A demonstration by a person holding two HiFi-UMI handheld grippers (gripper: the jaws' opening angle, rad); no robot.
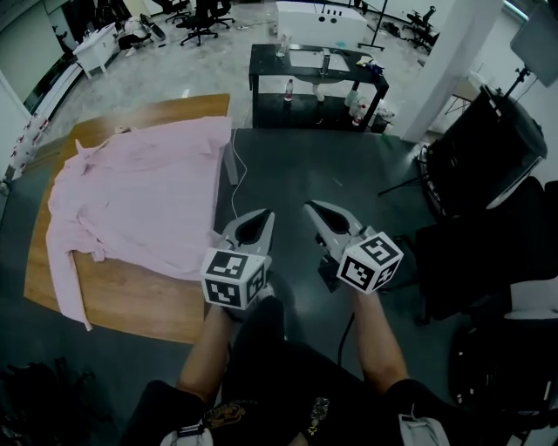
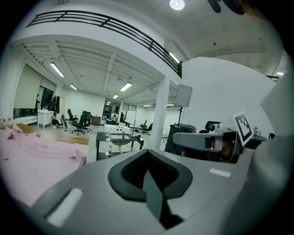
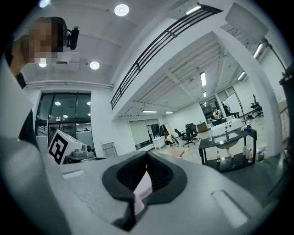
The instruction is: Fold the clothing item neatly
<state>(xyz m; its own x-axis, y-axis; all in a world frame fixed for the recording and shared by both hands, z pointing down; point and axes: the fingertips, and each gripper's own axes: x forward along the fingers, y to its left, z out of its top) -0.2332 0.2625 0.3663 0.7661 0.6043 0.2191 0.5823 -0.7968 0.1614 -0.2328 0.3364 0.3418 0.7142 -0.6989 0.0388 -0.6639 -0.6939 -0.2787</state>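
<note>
A pink long-sleeved shirt (image 1: 131, 200) lies spread flat on a wooden table (image 1: 139, 300) at the left, one sleeve trailing down its near-left side. Both grippers hang to the right of the table, over the dark floor, side by side and apart from the shirt. My left gripper (image 1: 261, 216) is shut with nothing in it, close to the shirt's near-right corner. My right gripper (image 1: 312, 207) is shut and empty too. In the left gripper view the shirt (image 2: 32, 156) shows at the left behind the shut left gripper (image 2: 148, 156). The right gripper (image 3: 146, 158) points level into the room.
A black table (image 1: 318, 74) with a basin and bottles stands beyond the grippers. Black equipment and a chair (image 1: 488, 157) fill the right side. A white cable (image 1: 234, 179) runs down the floor beside the wooden table. Office chairs (image 1: 200, 17) stand far back.
</note>
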